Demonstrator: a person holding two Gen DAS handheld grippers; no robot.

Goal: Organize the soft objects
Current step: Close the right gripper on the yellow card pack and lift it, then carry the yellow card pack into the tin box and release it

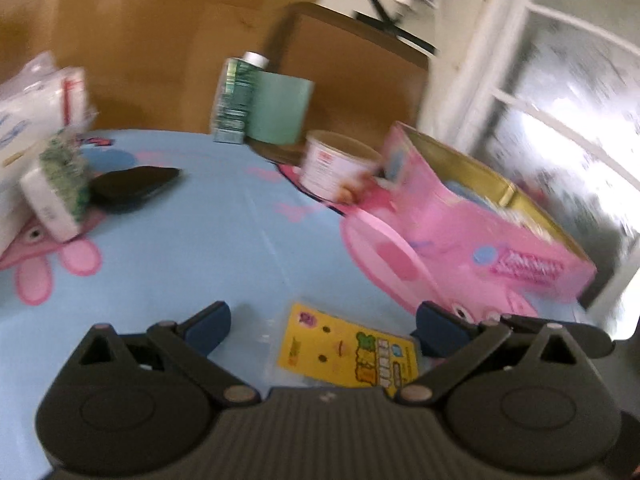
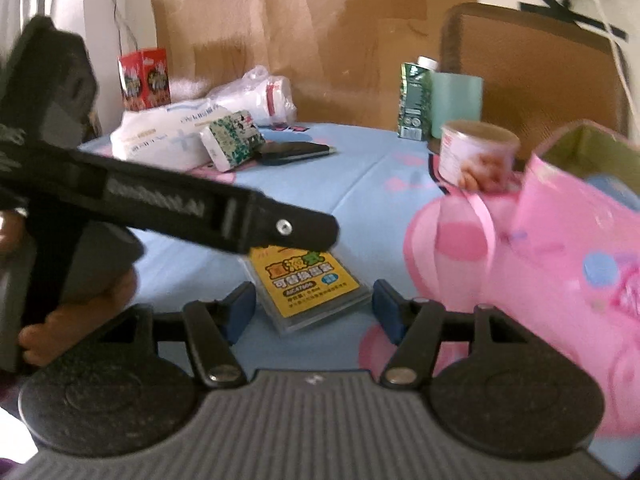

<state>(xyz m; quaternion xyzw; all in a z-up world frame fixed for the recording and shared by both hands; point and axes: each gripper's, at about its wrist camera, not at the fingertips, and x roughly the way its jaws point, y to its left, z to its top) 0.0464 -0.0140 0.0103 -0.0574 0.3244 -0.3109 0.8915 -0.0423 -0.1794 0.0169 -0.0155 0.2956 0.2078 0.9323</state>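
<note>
Past my tool I see a green carton (image 2: 416,100) upright at the table's (image 2: 360,184) far edge, a round tub (image 2: 476,152) near it, a black phone (image 2: 296,151) lying flat

Left wrist view: low over the blue tablecloth (image 1: 240,220), angled down and forward toward the cardboard backdrop (image 1: 140,20), window at right. Right wrist view: same tilt, equally close, from further right. Both 2 views share the yellow packet (image 1: 348,354) (image 2: 306,284), pink box (image 1: 460,240) (image 2: 560,240), and green carton (image 1: 234,100) (image 2: 416,100).
</note>
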